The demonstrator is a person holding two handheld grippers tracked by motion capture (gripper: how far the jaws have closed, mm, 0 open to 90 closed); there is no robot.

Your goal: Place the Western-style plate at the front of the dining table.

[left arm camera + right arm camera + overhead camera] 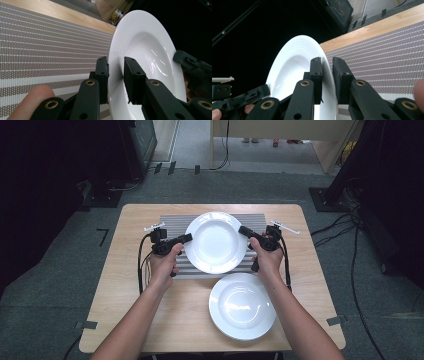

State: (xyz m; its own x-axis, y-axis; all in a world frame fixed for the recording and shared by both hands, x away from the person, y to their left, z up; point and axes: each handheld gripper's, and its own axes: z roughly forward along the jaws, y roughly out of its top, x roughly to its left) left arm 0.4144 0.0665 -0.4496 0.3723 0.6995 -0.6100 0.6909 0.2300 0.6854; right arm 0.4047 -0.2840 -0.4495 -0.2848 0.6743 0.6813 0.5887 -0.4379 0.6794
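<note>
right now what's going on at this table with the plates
A person holds a white deep plate over the striped placemat, gripping it from both sides. The left gripper is shut on the plate's left rim and the right gripper on its right rim; in both gripper views the rim sits between the black jaws. A second white plate lies flat on the wooden table, nearer the person, untouched.

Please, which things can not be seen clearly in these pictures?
- Underside of the held plate: hidden by the plate itself, all views.
- Striped mat: its middle is covered by the held plate, high view.
- Second plate: its near rim is partly crossed by the right forearm, high view.
- Room at both sides: too dark, high view.
</note>
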